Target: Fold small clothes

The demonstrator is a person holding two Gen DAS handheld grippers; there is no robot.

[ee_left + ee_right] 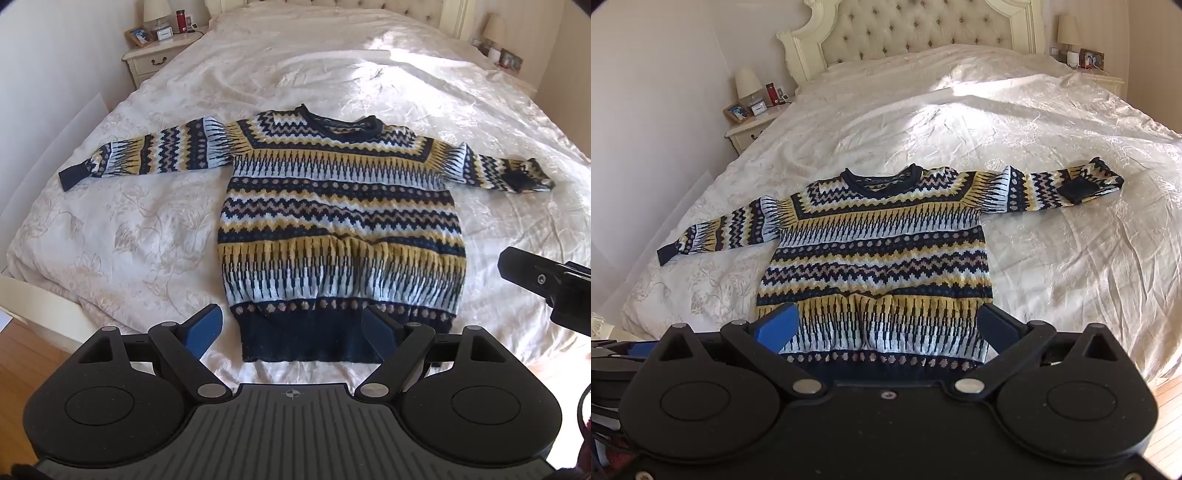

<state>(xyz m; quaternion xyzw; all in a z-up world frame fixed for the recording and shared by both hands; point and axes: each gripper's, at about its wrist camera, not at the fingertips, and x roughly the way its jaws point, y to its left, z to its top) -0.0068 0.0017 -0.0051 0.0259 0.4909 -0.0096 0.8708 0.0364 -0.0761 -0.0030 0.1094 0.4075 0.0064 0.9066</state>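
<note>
A small knitted sweater (340, 221) in navy, yellow and white bands lies flat and face up on the bed, both sleeves spread out sideways. Its navy hem (310, 341) points toward me. The right sleeve's cuff (1076, 190) is turned back on itself. My left gripper (295, 326) hovers open just in front of the hem, nothing between its blue pads. My right gripper (886, 325) is open too, held over the lower body of the sweater (879, 258). The right gripper's black finger (532, 277) also shows at the right edge of the left wrist view.
The bed's cream quilt (129, 229) spreads wide on both sides of the sweater. A tufted headboard (916, 29) stands at the far end. A nightstand (159, 55) with a lamp, frame and red bottle is at the far left. Wooden floor (22, 373) lies below the bed's foot.
</note>
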